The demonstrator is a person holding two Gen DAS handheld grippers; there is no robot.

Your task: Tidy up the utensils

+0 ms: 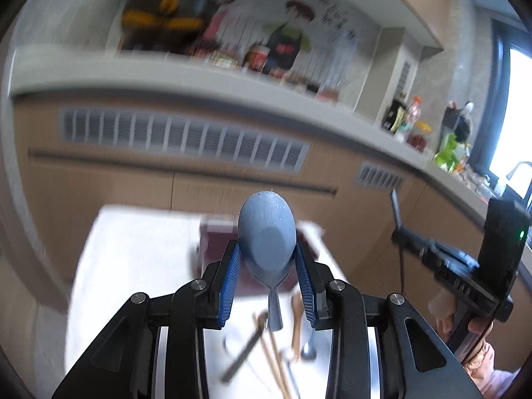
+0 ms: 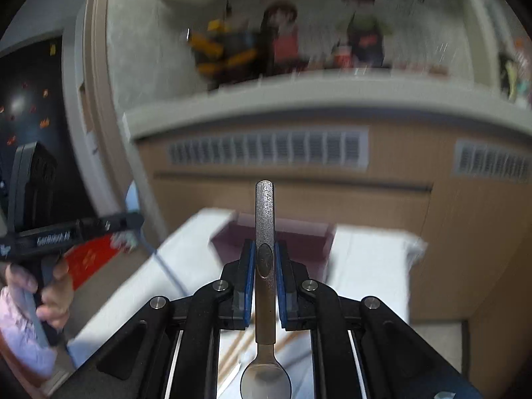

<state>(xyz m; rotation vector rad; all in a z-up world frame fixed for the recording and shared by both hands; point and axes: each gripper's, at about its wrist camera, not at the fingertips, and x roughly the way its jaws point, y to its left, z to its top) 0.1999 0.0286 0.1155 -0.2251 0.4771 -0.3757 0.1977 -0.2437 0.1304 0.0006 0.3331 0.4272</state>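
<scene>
In the left wrist view, my left gripper [image 1: 267,252] is shut on a blue-grey spoon [image 1: 266,229]. Its blue pads clamp the sides of the bowl, and the handle hangs back toward the camera. In the right wrist view, my right gripper [image 2: 265,259] is shut on the handle of a metal spoon [image 2: 265,219]. That handle sticks forward and the bowl lies near the camera. Both are lifted above a white table [image 1: 133,256]. Beneath them lie wooden chopsticks [image 1: 272,359], a wooden spoon [image 1: 296,322], a small metal spoon [image 1: 309,349] and a dark-handled utensil [image 1: 242,355].
A dark red box [image 2: 299,236] stands at the table's far edge. Beyond it run wooden cabinets with vent grilles [image 1: 186,139] under a cluttered grey counter [image 1: 232,79]. A hand [image 1: 478,329] grips the other tool at the right, and a hand [image 2: 56,292] shows at the left.
</scene>
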